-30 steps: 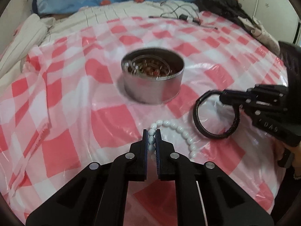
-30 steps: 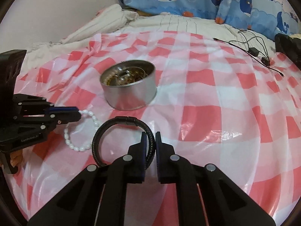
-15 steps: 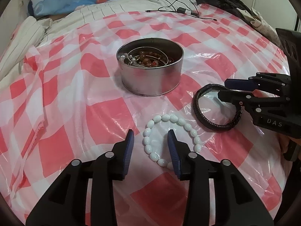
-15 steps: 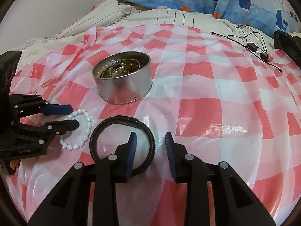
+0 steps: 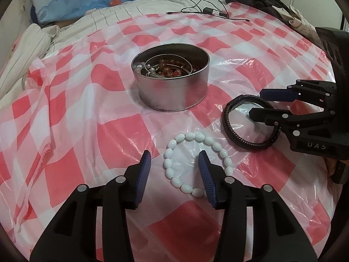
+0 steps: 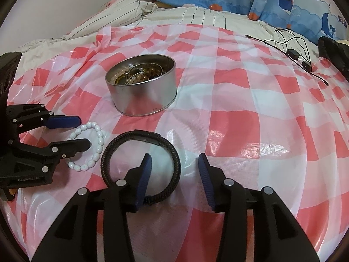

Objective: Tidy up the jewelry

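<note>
Jaws of left gripper (image 5: 174,160) and right gripper (image 6: 173,163) just opened, gripping nothing. White bead bracelet (image 5: 197,161) flat on checked sheet (image 5: 87,113), near side of tin (image 5: 171,83), left rim between left jaws. Black braided bracelet (image 6: 140,166) just beside it, right rim between right jaws.

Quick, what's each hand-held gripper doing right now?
Left hand-held gripper: open, just opened; white bead bracelet lies loose between its fingers.
Right hand-held gripper: open, just opened; black braided bracelet lies released.
</note>
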{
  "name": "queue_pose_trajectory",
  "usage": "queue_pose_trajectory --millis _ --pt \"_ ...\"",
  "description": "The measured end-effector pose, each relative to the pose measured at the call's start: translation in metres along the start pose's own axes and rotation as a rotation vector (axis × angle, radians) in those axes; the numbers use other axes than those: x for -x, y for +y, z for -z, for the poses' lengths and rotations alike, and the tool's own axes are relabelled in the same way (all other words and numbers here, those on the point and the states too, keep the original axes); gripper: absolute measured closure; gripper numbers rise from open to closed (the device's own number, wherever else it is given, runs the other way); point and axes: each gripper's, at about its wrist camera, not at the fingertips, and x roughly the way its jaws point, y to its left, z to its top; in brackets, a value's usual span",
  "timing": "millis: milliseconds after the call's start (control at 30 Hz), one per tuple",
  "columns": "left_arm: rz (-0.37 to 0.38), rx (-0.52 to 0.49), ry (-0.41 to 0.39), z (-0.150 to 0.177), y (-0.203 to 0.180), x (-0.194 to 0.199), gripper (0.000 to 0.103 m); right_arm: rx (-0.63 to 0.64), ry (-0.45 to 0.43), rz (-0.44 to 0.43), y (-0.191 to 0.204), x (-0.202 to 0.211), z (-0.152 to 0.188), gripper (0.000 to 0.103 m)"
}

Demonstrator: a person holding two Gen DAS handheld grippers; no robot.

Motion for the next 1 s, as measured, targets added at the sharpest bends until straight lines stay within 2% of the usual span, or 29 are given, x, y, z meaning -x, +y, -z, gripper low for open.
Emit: queue_pose_trajectory --millis 167,233,267,333,400,567,700,767,833,933,967,1000 --pt "-0.006 -0.010 0.002 0.001 -0.002 -0.001 0.059 0.034 0.019 0.021 0.005 -0.004 0.001 0.058" --pt "0.005 -0.021 0.013 0.001 -0.004 -0.002 0.082 0.065 0.026 0.013 0.011 -0.006 0.002 0.068" --pt "0.011 -0.026 0.018 0.001 -0.006 -0.002 0.097 0.073 0.029 0.005 0.012 -0.006 0.003 0.077" --pt "0.011 -0.039 0.023 0.000 -0.009 -0.001 0.096 0.064 0.027 -0.006 0.011 -0.005 0.004 0.089" --pt "0.024 -0.029 0.019 0.000 -0.008 0.001 0.097 0.022 0.020 -0.043 0.005 -0.003 0.003 0.092" --pt "0.022 -0.001 -0.022 -0.005 -0.005 0.011 0.096 -0.123 -0.014 -0.213 -0.013 0.004 0.002 0.093" --pt "0.029 0.010 -0.059 -0.011 -0.005 0.021 0.096 -0.179 -0.031 -0.276 -0.018 0.007 0.000 0.093" --pt "0.027 0.010 -0.058 -0.012 -0.005 0.021 0.096 -0.170 -0.039 -0.255 -0.016 0.009 -0.002 0.093" --pt "0.012 0.008 -0.035 -0.010 -0.003 0.015 0.096 -0.122 -0.036 -0.165 -0.011 0.010 -0.003 0.093" --pt "-0.007 0.007 0.012 -0.006 0.000 0.004 0.093 -0.099 -0.017 -0.109 -0.010 0.006 -0.001 0.089" --pt "-0.011 0.009 0.020 -0.005 0.000 0.001 0.087 -0.095 -0.011 -0.087 -0.011 0.004 -0.001 0.084" --pt "-0.009 0.007 0.014 -0.004 0.000 0.001 0.080 -0.087 -0.006 -0.082 -0.010 0.003 -0.001 0.070"
